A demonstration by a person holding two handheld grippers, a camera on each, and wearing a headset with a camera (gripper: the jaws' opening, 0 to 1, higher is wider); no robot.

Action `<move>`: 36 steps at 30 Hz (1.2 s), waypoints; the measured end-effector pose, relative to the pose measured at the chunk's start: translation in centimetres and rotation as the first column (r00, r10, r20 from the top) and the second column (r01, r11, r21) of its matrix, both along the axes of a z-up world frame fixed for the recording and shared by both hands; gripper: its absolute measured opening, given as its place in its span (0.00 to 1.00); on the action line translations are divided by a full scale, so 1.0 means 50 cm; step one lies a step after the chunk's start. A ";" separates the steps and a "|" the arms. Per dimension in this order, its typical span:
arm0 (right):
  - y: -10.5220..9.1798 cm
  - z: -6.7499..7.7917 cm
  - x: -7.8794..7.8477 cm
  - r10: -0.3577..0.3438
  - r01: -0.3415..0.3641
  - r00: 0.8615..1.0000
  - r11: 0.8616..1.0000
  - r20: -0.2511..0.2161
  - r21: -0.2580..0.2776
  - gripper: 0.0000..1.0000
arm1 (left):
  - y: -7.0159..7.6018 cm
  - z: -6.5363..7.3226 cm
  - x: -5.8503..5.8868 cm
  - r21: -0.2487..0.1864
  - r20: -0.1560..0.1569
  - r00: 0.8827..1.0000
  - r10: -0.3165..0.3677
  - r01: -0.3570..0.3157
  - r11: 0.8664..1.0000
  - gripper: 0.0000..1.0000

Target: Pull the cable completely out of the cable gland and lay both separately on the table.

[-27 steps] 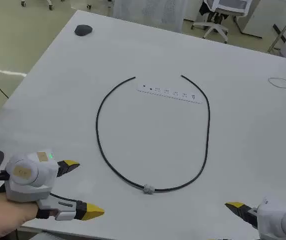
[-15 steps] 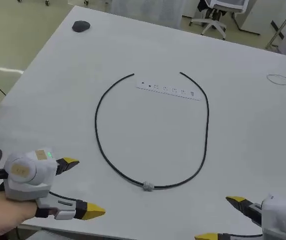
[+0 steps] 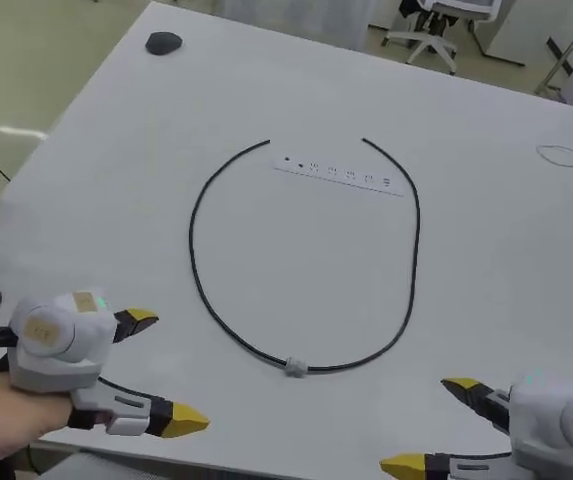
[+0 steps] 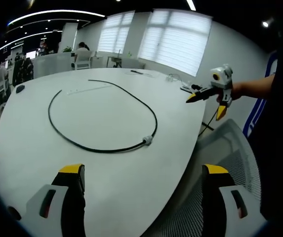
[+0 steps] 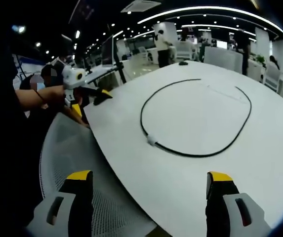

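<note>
A thin, round black cable lies in an open, nearly circular loop on the smooth white worktop. Its two ends lie apart, one at each end of a flat white power strip. The small pale grey cable gland, short and knobbly, sits threaded on the cable at the loop's near side. A dark, rounded mouse lies at the far corner. The left tongs, white plastic with yellow-tipped black jaws, are held low over the near left edge, pointing right with jaws wide apart and gripping nothing. The right tongs are at the near right edge, pointing left, likewise spread and empty.
</note>
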State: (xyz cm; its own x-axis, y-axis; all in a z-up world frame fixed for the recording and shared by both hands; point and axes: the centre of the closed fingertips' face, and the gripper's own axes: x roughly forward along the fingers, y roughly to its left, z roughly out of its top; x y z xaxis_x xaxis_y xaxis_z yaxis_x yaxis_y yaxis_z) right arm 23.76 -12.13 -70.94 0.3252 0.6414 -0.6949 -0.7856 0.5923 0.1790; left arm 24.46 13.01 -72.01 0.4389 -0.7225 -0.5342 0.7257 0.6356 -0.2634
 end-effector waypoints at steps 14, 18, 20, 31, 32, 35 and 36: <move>0.036 -0.004 0.100 0.050 -0.051 0.997 0.999 0.050 0.000 0.89 | -0.031 0.005 -0.001 -0.004 -0.037 0.999 0.019 -0.019 1.000 0.97; 0.061 -0.012 0.125 0.105 -0.104 0.993 0.994 0.053 -0.022 0.86 | -0.040 -0.009 0.004 0.022 -0.029 0.999 0.020 -0.019 1.000 0.96; 0.069 -0.016 0.135 0.118 -0.116 0.992 0.993 0.050 -0.029 0.82 | -0.041 -0.015 0.005 0.026 -0.029 0.999 0.022 -0.021 0.999 0.97; 0.124 -0.061 0.153 0.227 -0.227 0.974 0.969 -0.003 -0.101 0.67 | -0.041 -0.026 0.010 0.010 -0.044 0.999 0.031 -0.031 0.999 0.96; 0.130 -0.070 0.152 0.236 -0.237 0.971 0.965 -0.023 -0.109 0.65 | -0.039 -0.028 0.011 0.012 -0.046 0.998 0.032 -0.032 0.999 0.95; 0.146 -0.087 0.154 0.267 -0.269 0.963 0.955 -0.032 -0.123 0.59 | -0.035 -0.027 0.009 0.012 -0.049 0.998 0.036 -0.035 0.999 0.94; 0.149 -0.094 0.153 0.281 -0.284 0.959 0.949 -0.041 -0.137 0.57 | -0.033 -0.027 0.008 0.013 -0.049 0.998 0.038 -0.037 0.999 0.94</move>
State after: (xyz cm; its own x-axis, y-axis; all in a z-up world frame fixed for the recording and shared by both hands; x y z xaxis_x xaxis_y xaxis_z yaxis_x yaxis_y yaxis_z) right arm 31.41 -4.70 -75.65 0.1294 0.6009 -0.7888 -0.9211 0.3673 0.1287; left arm 24.88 11.35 -73.37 0.4385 -0.6995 -0.5643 0.6879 0.6653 -0.2902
